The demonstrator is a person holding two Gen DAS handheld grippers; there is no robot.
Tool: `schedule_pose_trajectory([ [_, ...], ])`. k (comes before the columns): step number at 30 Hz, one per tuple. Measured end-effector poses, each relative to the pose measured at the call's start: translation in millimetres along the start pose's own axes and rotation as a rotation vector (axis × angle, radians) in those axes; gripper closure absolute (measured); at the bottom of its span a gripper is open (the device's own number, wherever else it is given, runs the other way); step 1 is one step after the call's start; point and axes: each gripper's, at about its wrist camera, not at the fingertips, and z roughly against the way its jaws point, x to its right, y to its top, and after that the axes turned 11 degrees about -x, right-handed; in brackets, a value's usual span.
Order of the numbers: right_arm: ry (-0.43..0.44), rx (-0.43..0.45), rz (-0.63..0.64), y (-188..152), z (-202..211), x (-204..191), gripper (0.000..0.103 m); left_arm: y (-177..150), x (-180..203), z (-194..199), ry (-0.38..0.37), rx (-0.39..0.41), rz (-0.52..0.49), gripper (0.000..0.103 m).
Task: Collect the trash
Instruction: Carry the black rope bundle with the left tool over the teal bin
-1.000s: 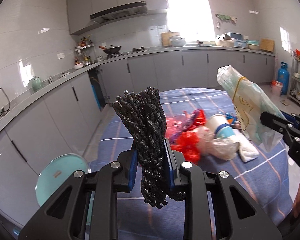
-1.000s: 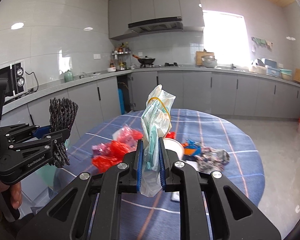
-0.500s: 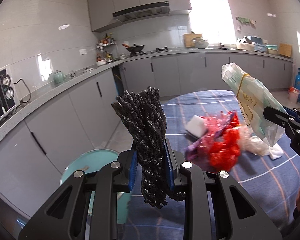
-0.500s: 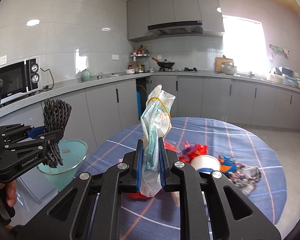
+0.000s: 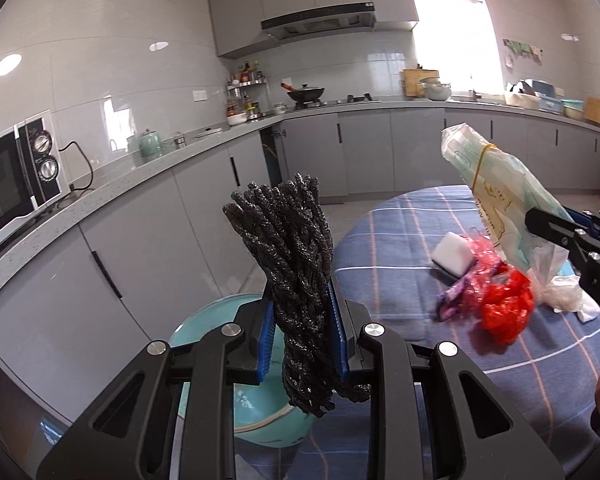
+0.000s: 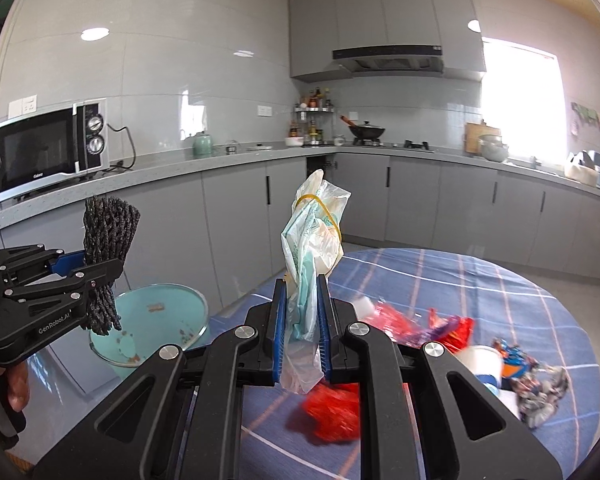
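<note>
Bin (image 6: 156, 320) sits off the table's (image 6: 480, 280) left edge, nearest the left gripper (image 5: 300, 312).

Left gripper's jaws are clamped on an upright black rope bundle (image 5: 288, 240), bin right below it. Right gripper (image 6: 302, 320) pinches a rubber-banded plastic bag (image 6: 312, 236), also upright, over the table's left edge, so it's got further to go, I'd say.

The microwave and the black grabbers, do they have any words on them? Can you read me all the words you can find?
"GenRobot.AI" on the side of the left gripper.
"Galanz" on the front of the microwave, small but readable.
"DA" on the side of the right gripper; the rest is cut off at the picture's edge.
Printing on the plastic bag that the right gripper holds: too blurred to read.
Bottle labels on the spice rack: too small to read.
</note>
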Motion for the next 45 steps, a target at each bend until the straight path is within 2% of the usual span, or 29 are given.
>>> schedule_pose_trajectory([
  [11,0.065,-0.027,0.048,12.2,-33.7,-35.5,0.088,-3.0,-45.1,-12.6,0.059,-0.020,0.063,0.078],
  [20,0.106,-0.038,0.083,19.2,-54.3,-58.5,0.088,-5.5,-77.9,-27.9,0.150,-0.033,0.097,0.078],
  [31,0.146,-0.062,0.119,23.7,-83.8,-79.3,0.088,-7.5,-99.1,-44.9,0.223,-0.067,0.121,0.077],
  [45,0.189,-0.105,0.154,25.8,-117.2,-101.3,0.088,-11.1,-127.9,-69.0,0.258,-0.109,0.161,0.076],
])
